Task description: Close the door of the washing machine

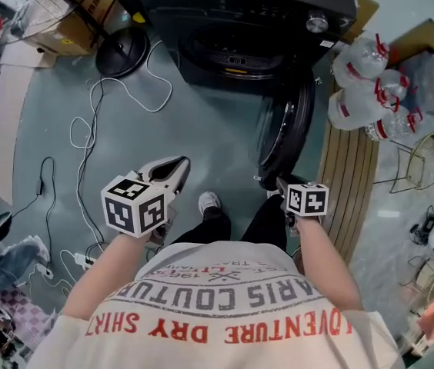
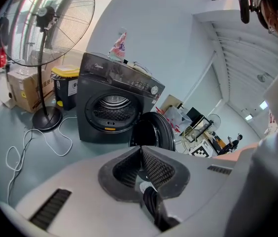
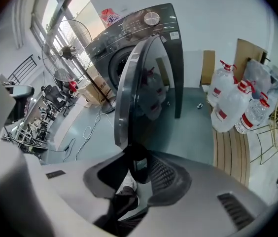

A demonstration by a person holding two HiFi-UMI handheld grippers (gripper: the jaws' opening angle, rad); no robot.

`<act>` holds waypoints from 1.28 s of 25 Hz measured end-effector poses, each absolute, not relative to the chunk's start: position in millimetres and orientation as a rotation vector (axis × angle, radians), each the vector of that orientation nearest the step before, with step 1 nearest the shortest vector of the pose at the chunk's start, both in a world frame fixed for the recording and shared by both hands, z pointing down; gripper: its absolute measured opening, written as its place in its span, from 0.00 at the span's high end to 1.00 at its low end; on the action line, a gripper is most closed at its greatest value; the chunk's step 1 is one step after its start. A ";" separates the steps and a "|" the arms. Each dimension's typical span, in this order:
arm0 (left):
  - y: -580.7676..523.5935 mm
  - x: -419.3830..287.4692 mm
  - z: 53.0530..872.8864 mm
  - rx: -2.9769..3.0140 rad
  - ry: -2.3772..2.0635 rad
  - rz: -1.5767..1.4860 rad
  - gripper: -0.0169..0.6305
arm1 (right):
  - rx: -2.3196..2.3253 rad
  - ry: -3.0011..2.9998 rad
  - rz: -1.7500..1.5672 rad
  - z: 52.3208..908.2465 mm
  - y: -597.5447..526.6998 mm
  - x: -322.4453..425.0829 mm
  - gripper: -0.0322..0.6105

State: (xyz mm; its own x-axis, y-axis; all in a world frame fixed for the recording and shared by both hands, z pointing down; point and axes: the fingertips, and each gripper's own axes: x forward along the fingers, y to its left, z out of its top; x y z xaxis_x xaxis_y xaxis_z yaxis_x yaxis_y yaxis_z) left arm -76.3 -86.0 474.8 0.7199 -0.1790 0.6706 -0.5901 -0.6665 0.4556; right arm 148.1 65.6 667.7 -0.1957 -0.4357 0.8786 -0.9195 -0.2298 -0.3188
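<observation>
The dark washing machine (image 1: 240, 21) stands at the top of the head view, its round door (image 1: 286, 129) swung out towards me. My right gripper (image 1: 277, 187) is at the door's near edge. In the right gripper view the door's rim (image 3: 139, 93) runs down between the jaws of my right gripper (image 3: 136, 169). It lies by the right pad, and a gap shows on the left. My left gripper (image 1: 172, 167) hangs over the floor left of the door, apart from it. Its tips meet with nothing held (image 2: 140, 152), facing the machine (image 2: 112, 107).
A standing fan (image 2: 45, 58) and cardboard box (image 1: 71, 21) are left of the machine. White cables (image 1: 86, 129) trail over the floor. Large water bottles (image 1: 371, 91) and a slatted wooden board (image 1: 352, 175) lie right of the door. My shoe (image 1: 209, 202) is on the floor between the grippers.
</observation>
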 end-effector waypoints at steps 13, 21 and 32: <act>-100.8 -157.6 479.2 2.183 -0.713 0.727 0.92 | 1.591 -1.637 1.512 669.0 -1.0 78.4 0.71; -109.9 -196.8 479.3 2.141 -0.817 0.686 0.92 | 1.551 -1.643 1.582 673.2 -41.2 49.9 0.70; -124.2 -240.6 465.7 2.090 -0.945 0.640 0.92 | 1.530 -1.699 1.676 670.8 -106.6 13.6 0.69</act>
